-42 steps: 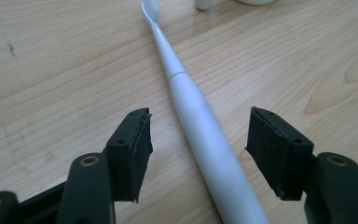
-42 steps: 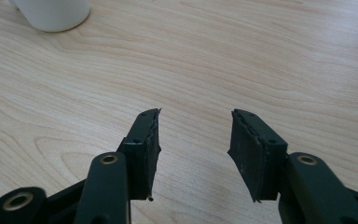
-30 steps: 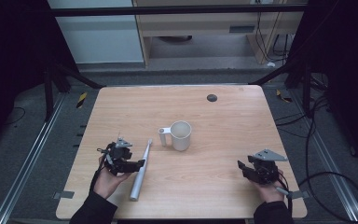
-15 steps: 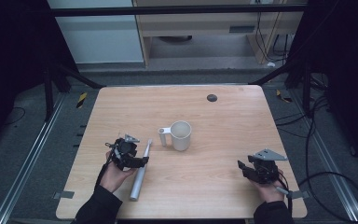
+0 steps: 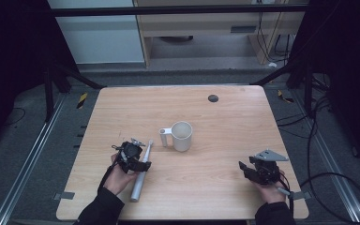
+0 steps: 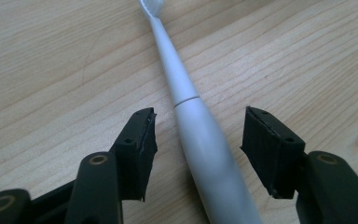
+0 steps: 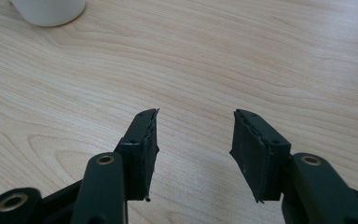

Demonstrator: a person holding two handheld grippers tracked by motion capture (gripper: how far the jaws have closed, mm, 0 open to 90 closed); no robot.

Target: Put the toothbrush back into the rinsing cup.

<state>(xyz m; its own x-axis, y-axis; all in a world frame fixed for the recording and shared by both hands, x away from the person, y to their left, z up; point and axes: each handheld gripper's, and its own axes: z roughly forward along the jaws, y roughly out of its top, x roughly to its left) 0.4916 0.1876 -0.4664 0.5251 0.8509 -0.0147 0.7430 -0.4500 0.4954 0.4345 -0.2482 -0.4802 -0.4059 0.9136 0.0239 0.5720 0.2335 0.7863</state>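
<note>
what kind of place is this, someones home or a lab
Most likely a lab or recording workspace, not a home: a bare light wooden table stands on grey carpet between dark metal rails, with loose black cables trailing over the floor and a pale workbench behind.

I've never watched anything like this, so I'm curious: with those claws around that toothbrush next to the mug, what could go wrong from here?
Three things, possibly. The left gripper is open around the electric toothbrush, whose smooth round handle tapers, so it might roll or squirt out as the jaws close. The jaws sit near the narrow neck, so the heavier body could droop when lifted. The mug stands close to the brush head; a swing could knock it.
</note>
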